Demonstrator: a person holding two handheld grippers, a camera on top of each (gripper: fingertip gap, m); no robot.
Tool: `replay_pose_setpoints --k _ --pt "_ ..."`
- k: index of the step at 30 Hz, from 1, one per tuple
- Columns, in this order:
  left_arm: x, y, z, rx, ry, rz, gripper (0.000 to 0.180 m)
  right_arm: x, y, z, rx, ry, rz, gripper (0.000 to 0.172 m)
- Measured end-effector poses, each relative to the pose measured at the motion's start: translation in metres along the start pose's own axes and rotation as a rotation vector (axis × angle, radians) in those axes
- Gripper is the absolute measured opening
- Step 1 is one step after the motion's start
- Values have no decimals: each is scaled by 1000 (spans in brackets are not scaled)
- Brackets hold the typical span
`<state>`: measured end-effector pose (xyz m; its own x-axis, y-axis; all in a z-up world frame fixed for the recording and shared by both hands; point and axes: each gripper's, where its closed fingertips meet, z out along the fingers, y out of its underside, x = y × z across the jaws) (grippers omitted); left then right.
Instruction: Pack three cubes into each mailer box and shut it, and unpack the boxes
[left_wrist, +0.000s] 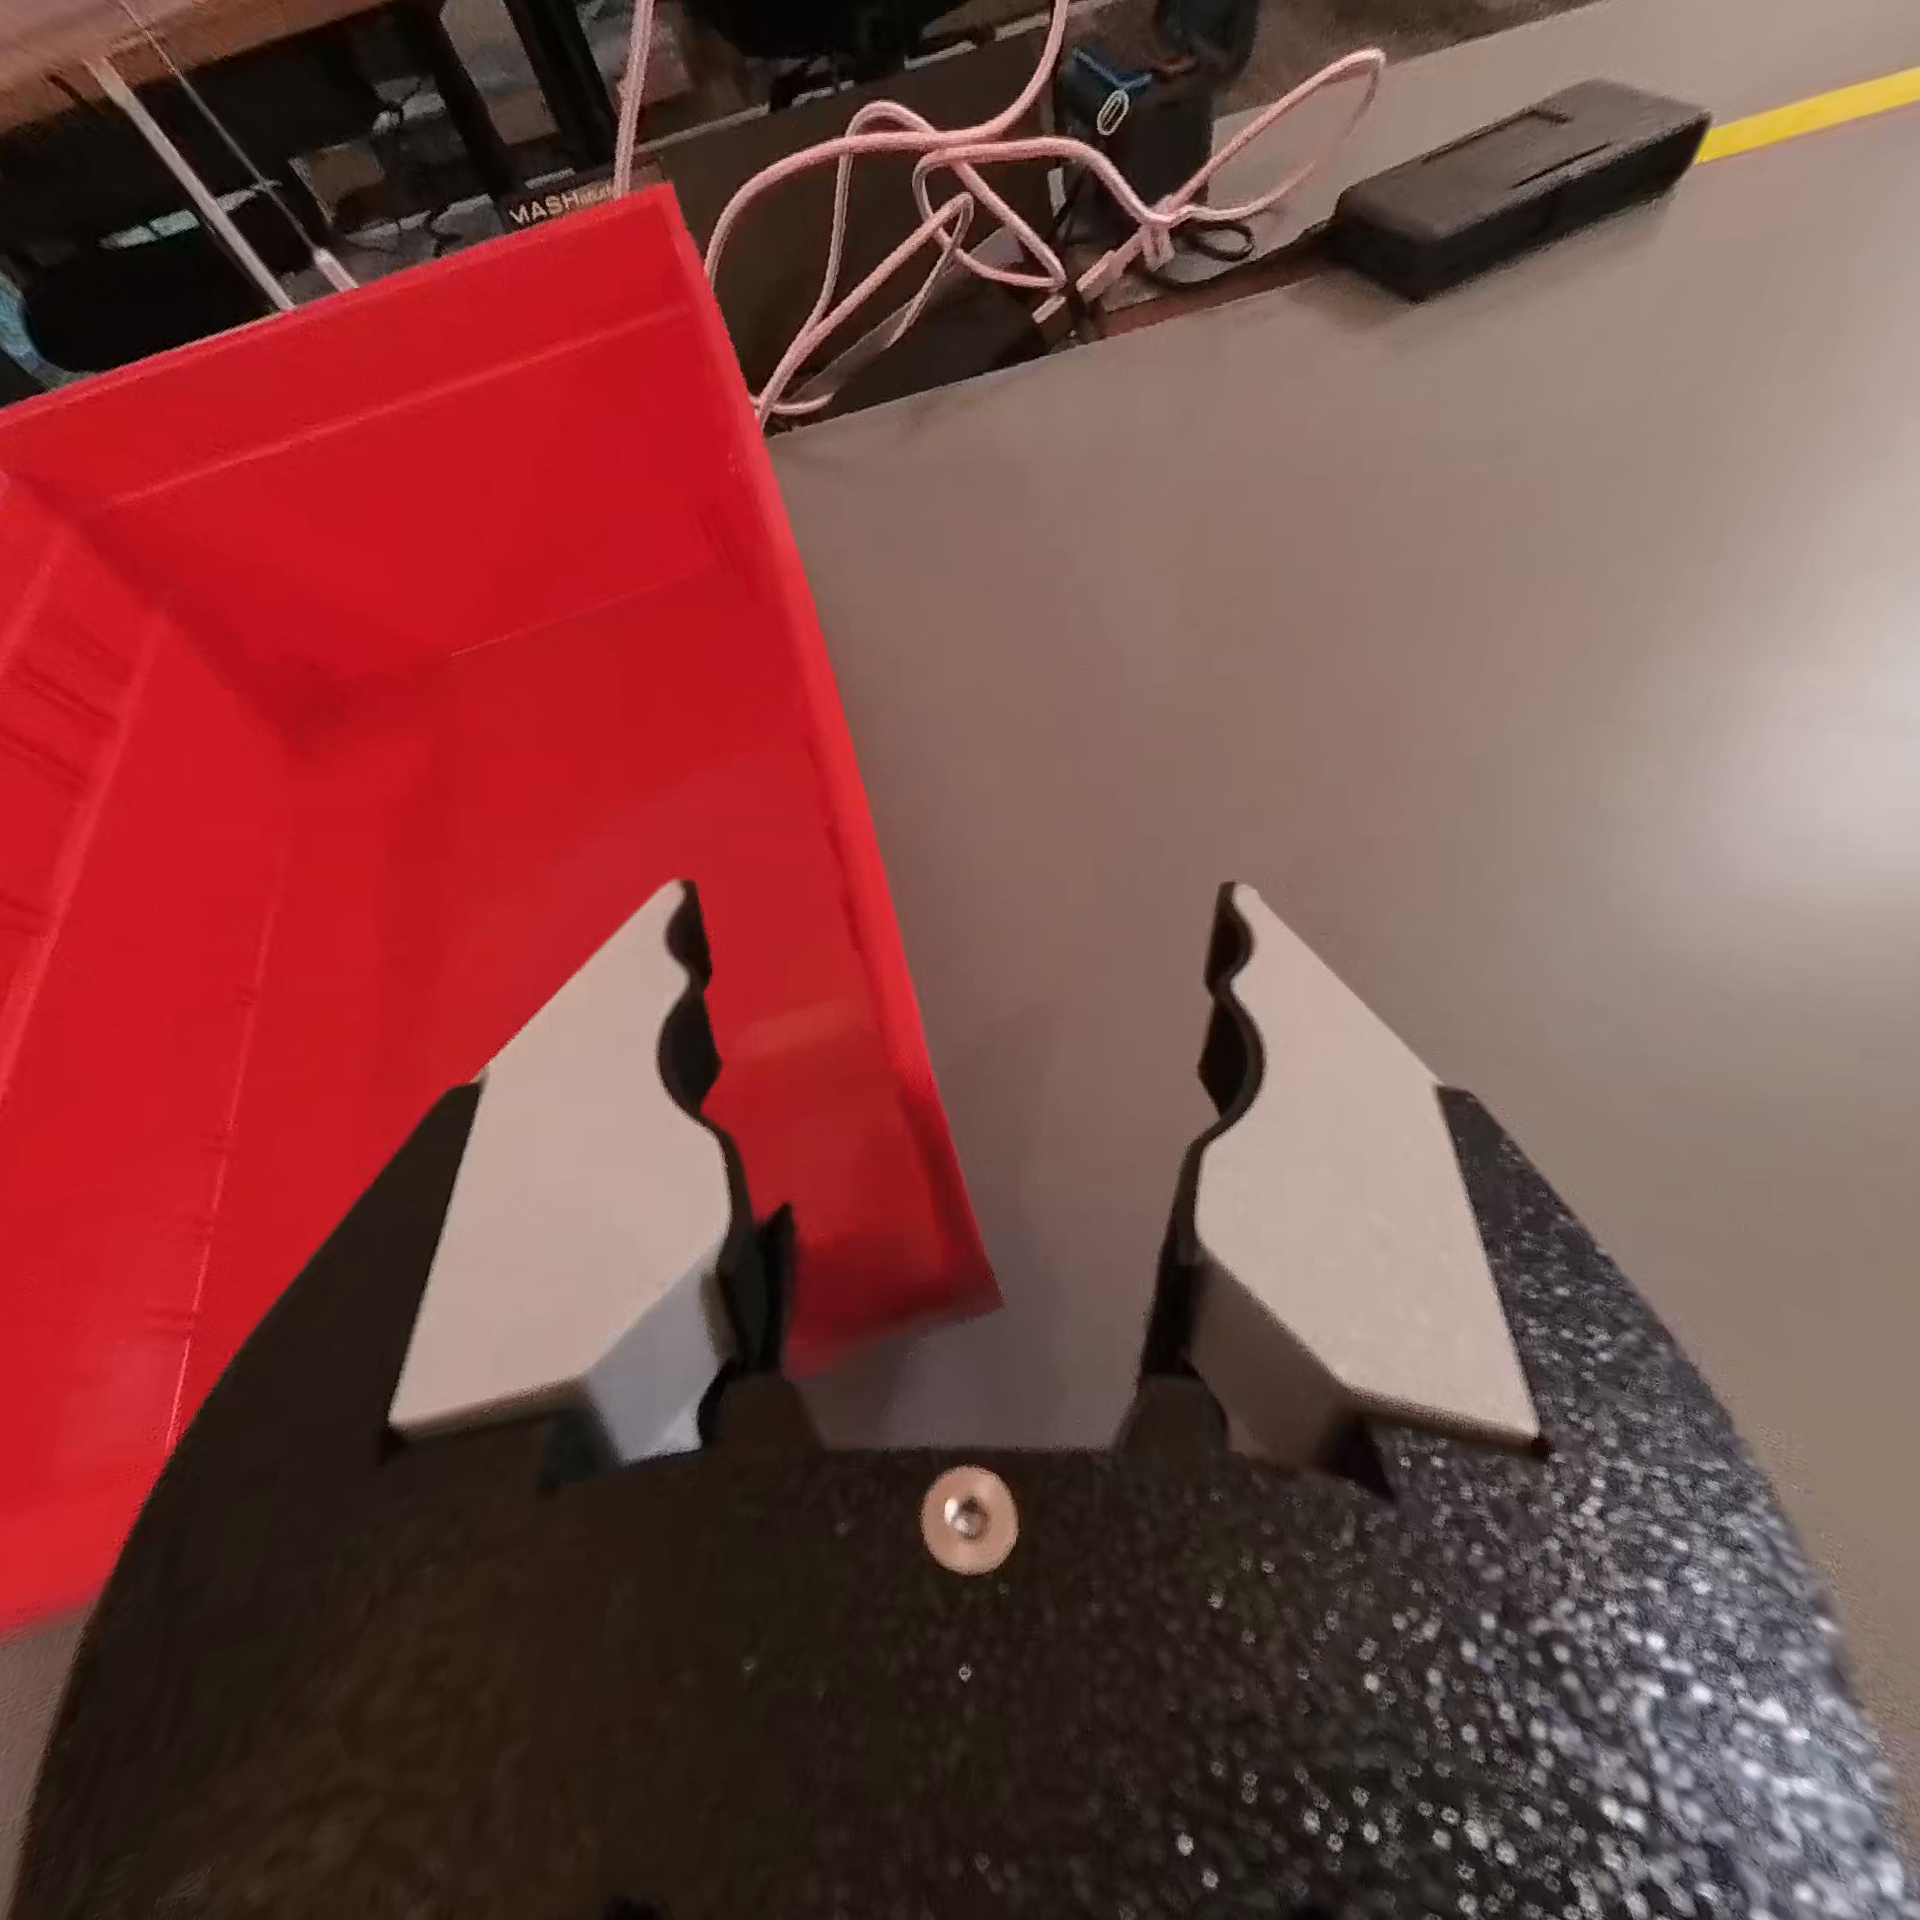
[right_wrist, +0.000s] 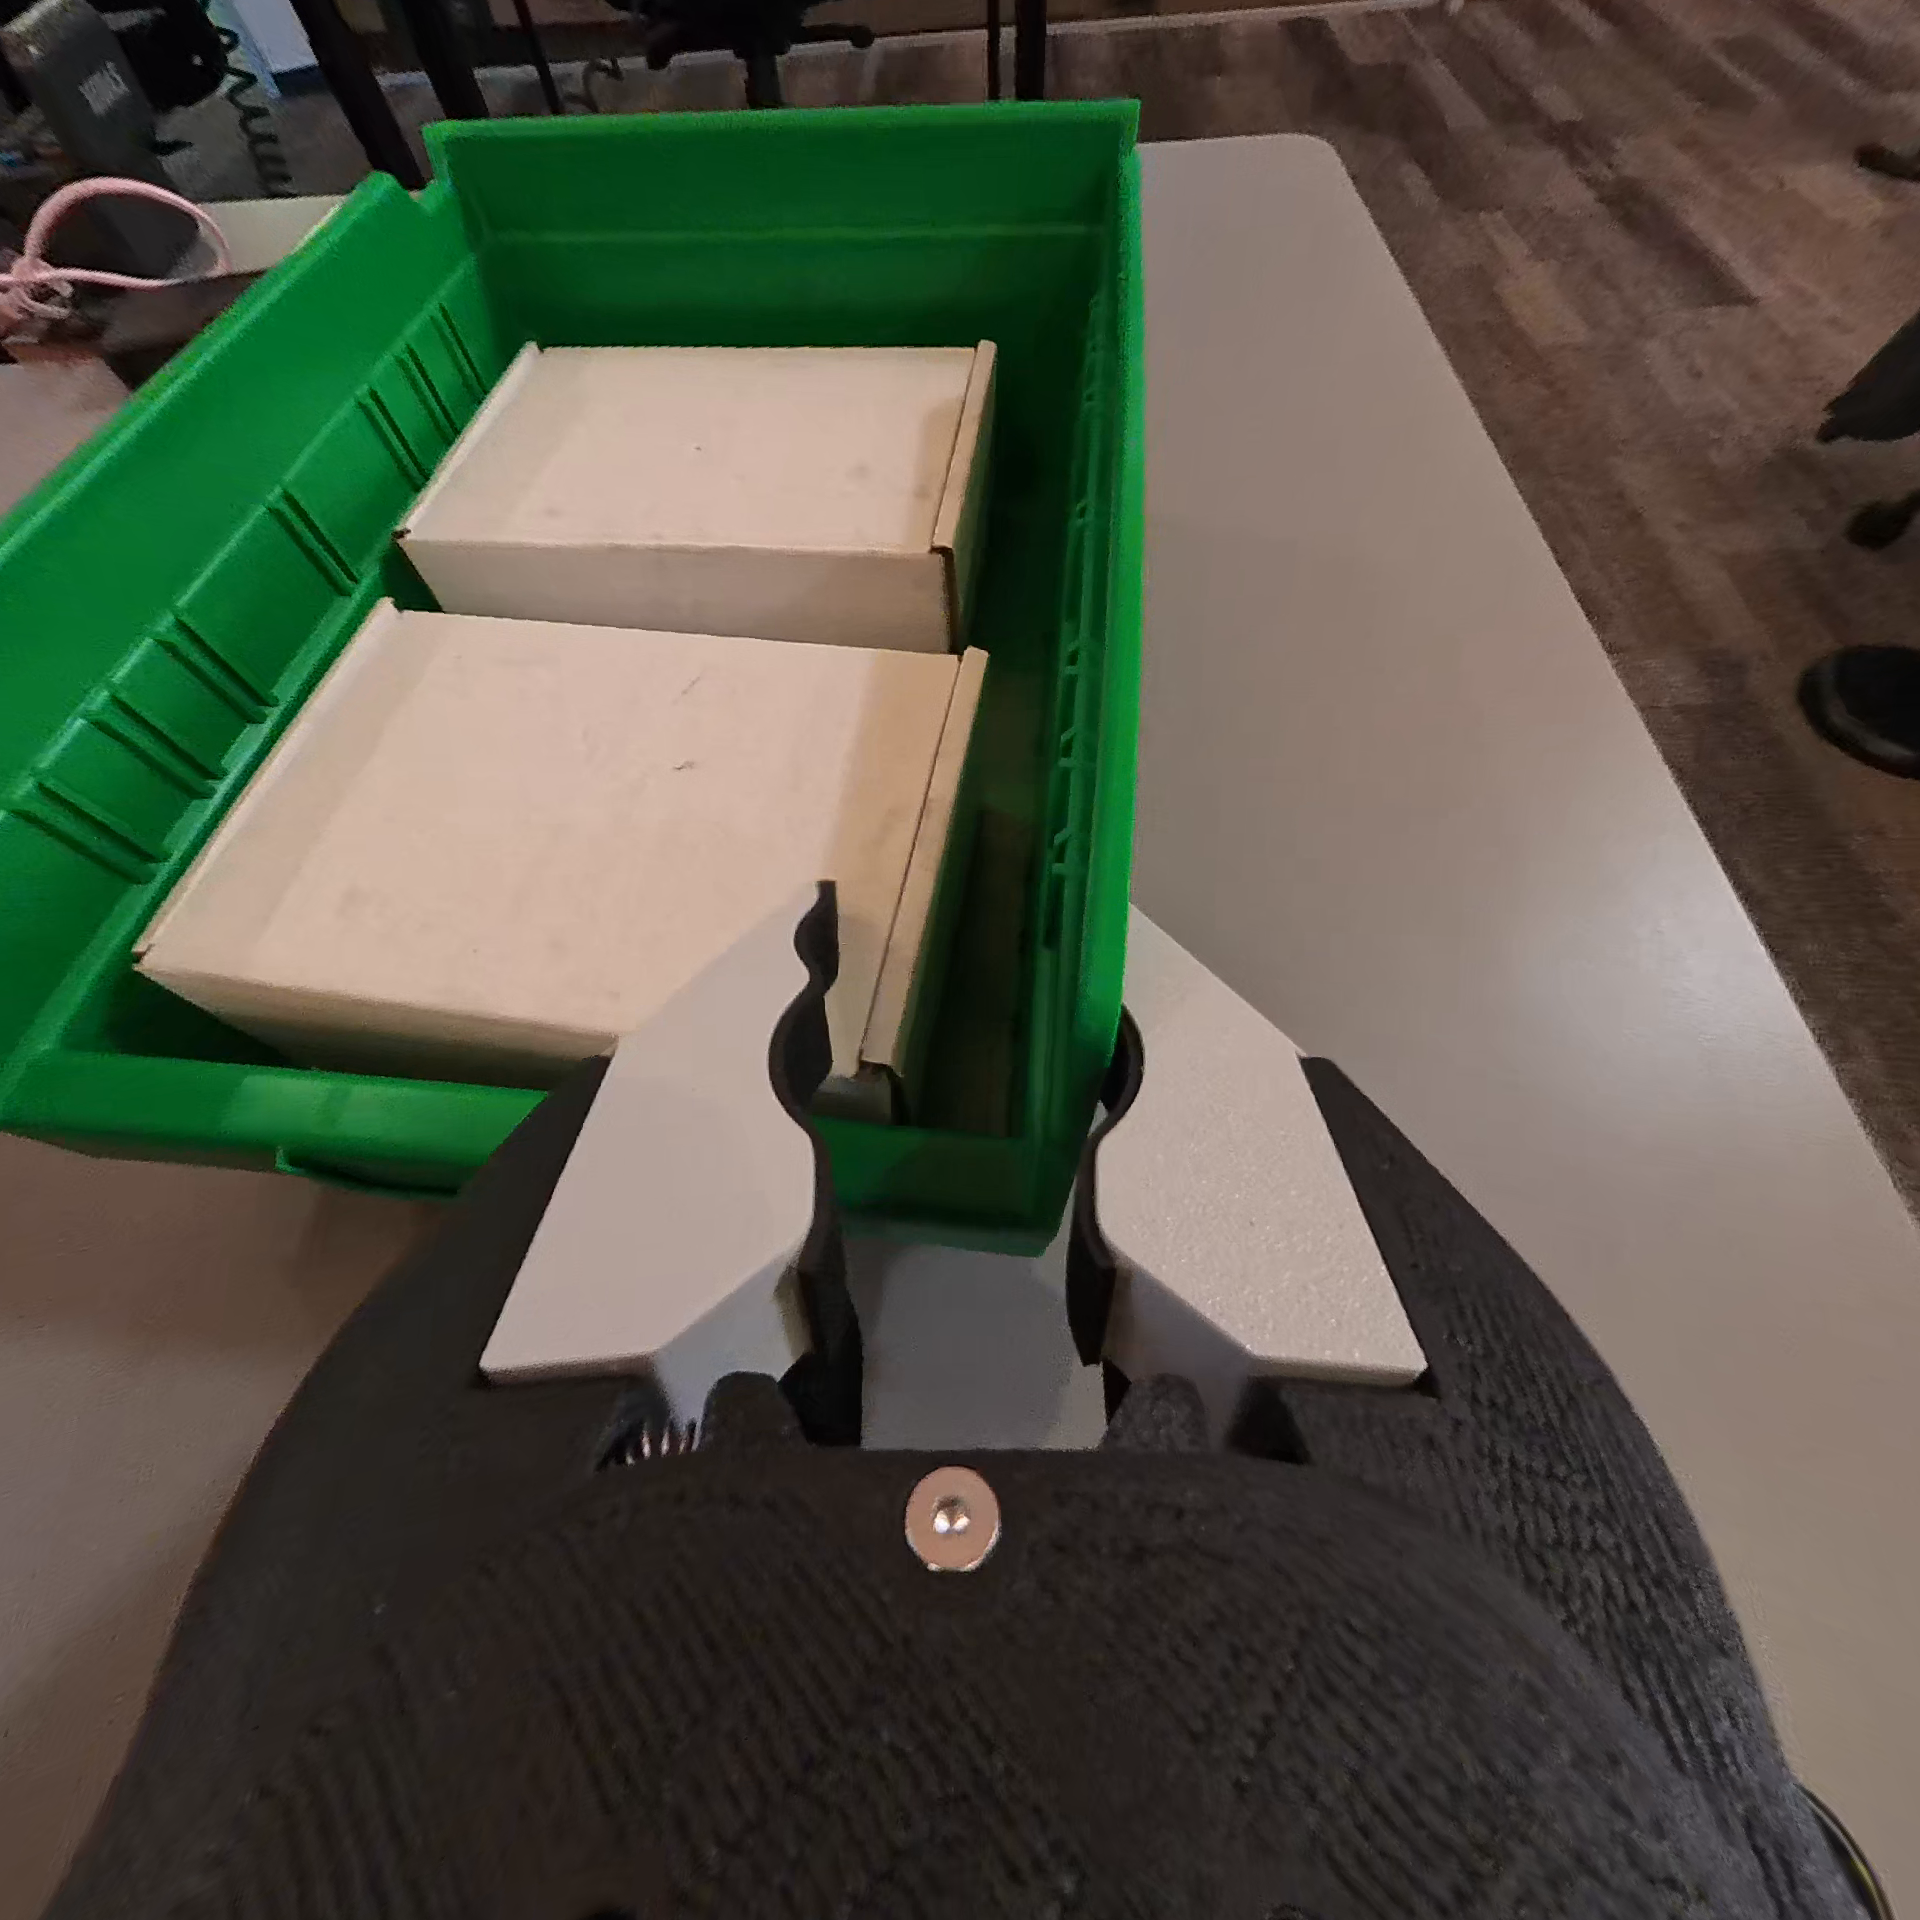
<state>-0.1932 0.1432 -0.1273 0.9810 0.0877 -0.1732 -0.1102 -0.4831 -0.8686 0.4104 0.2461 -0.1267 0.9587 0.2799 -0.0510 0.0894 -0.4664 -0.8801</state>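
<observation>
In the right wrist view a green bin (right_wrist: 790, 177) holds two closed white mailer boxes, one near (right_wrist: 561, 810) and one far (right_wrist: 707, 468). My right gripper (right_wrist: 977, 904) straddles the bin's right wall (right_wrist: 1091, 727). Its left finger (right_wrist: 727, 1091) is inside over the near box's corner. Its right finger (right_wrist: 1226, 1122) is outside, partly hidden by the wall. The left pad stands clear of the wall. In the left wrist view my left gripper (left_wrist: 961, 894) is wide open over the right wall of a red bin (left_wrist: 416, 727), holding nothing. No cubes show.
Both bins stand on a grey table (left_wrist: 1351, 727). A black case (left_wrist: 1517, 187) lies at the table's far right and pink cables (left_wrist: 935, 208) hang past the far edge. In the right wrist view, bare table (right_wrist: 1351, 727) lies right of the green bin. Across from one pair of fingers to the other is roughly 60 cm.
</observation>
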Motion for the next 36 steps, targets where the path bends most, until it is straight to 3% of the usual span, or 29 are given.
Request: replay_pose_setpoints --k 6,12,15,26,36 --pt "-14 -2 3 15 -78 98 30 3 1 3 -2 6 56 35" --pt "-18 0 0 14 -84 112 16 4 3 0 -20 13 58 19" --pt "-34 3 -9 22 -154 121 3 2 5 -2 -38 -2 43 7" --pt "-47 0 -65 194 -171 176 3 -21 5 2 -65 -46 -32 3" --pt "-62 -13 -129 326 -237 202 4 -100 0 20 -75 -113 -101 3"
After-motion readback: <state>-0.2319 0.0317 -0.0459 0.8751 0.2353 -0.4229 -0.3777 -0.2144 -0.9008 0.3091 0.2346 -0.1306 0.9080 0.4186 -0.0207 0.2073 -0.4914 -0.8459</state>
